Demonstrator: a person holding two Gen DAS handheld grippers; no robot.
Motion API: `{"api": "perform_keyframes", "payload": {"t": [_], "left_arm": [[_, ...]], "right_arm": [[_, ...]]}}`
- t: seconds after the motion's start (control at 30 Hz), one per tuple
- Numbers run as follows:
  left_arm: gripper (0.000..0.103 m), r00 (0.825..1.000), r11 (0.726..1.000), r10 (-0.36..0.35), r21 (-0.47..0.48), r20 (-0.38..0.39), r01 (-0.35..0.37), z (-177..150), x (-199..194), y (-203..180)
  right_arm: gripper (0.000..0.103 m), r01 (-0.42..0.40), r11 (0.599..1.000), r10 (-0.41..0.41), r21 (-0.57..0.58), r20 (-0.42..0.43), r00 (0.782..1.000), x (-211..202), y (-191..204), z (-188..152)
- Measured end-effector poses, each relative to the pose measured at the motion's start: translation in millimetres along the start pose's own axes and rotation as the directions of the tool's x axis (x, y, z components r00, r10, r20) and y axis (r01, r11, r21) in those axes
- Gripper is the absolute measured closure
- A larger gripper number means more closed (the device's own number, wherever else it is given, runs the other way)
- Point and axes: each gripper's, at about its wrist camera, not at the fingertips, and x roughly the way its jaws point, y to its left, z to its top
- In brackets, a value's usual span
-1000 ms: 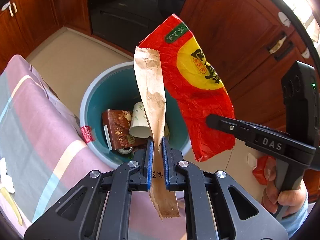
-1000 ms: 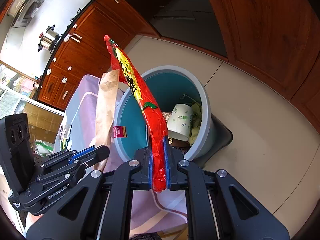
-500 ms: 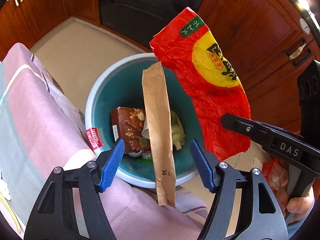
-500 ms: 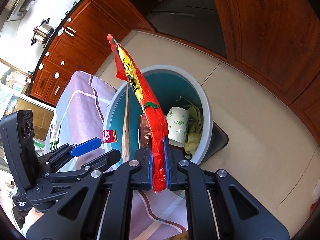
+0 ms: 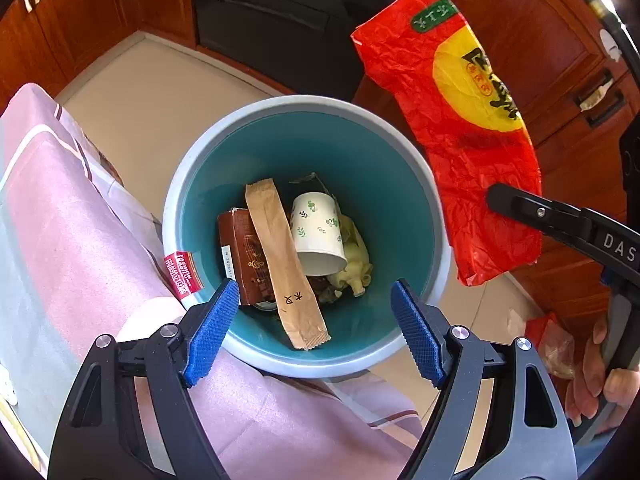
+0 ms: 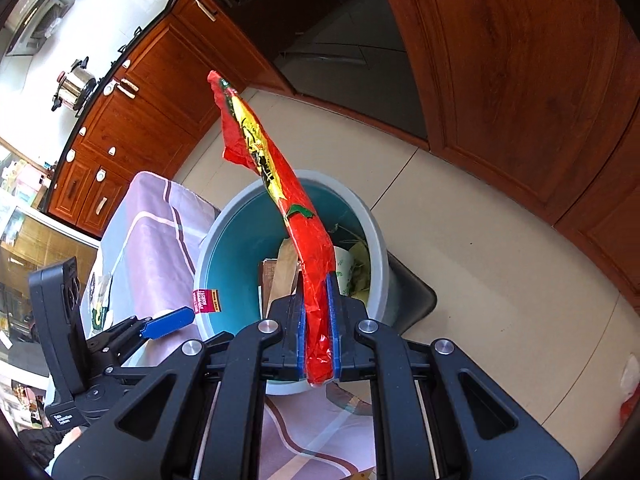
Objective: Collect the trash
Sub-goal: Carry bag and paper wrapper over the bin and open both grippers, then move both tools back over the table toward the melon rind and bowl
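Paper sleeve dropped into bin, L tool wide, tile floor

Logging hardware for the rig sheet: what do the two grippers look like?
Both match: the left gripper and right gripper have black plastic linkage arms with silver pivot bolts and blue textured pads. The right gripper's side reads "DAS" in white letters. A bare hand holds its grey handle.

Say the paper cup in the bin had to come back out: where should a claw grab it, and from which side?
Grip the paper cup at its open rim, the end nearest the camera, one finger inside and one outside. It lies on its side, mouth toward the left claw, so come from above on that near side. The brown paper sleeve lies along its left and the yellowish crumpled trash on its right, crowding a grip across the body.
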Motion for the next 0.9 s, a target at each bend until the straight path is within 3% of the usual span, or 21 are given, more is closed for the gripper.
{"api": "perform_keyframes", "payload": {"t": [0.1,0.2,0.23,0.3,0.53,0.9], "left_arm": [[0.02,1.0,1.0,0.002,-0.004,0.007,-0.002,-2.7,-8.2,4.2],[0.011,1.0,1.0,-0.005,-0.022,0.009,0.005,-5.8,-14.2,4.5],[0.009,1.0,1.0,-0.009,-0.026,0.012,0.009,-7.5,-16.7,4.7],[0.005,1.0,0.999,-0.009,-0.03,0.027,0.01,-12.3,-23.3,5.4],[0.004,0.998,0.998,-0.028,-0.05,0.054,0.031,-24.9,-45.5,3.7],[0.004,0.995,0.998,-0.021,-0.059,0.093,0.027,-48.6,-76.1,5.8]], "right_arm": [[0.094,-0.013,1.0,0.012,-0.02,-0.035,0.999,8.6,5.3,-0.3],[0.086,-0.026,0.999,0.023,-0.044,-0.074,0.997,18.2,13.4,-2.2],[0.057,-0.031,0.999,0.028,-0.043,-0.083,0.996,19.9,15.3,-2.9],[0.027,-0.034,0.999,0.032,-0.04,-0.064,0.997,17.9,18.8,-5.0],[0.018,-0.036,0.999,0.034,-0.027,-0.058,0.998,9.4,26.5,-12.7],[0.017,-0.029,0.999,0.027,-0.039,-0.046,0.999,-11.9,46.7,-25.1]]}}
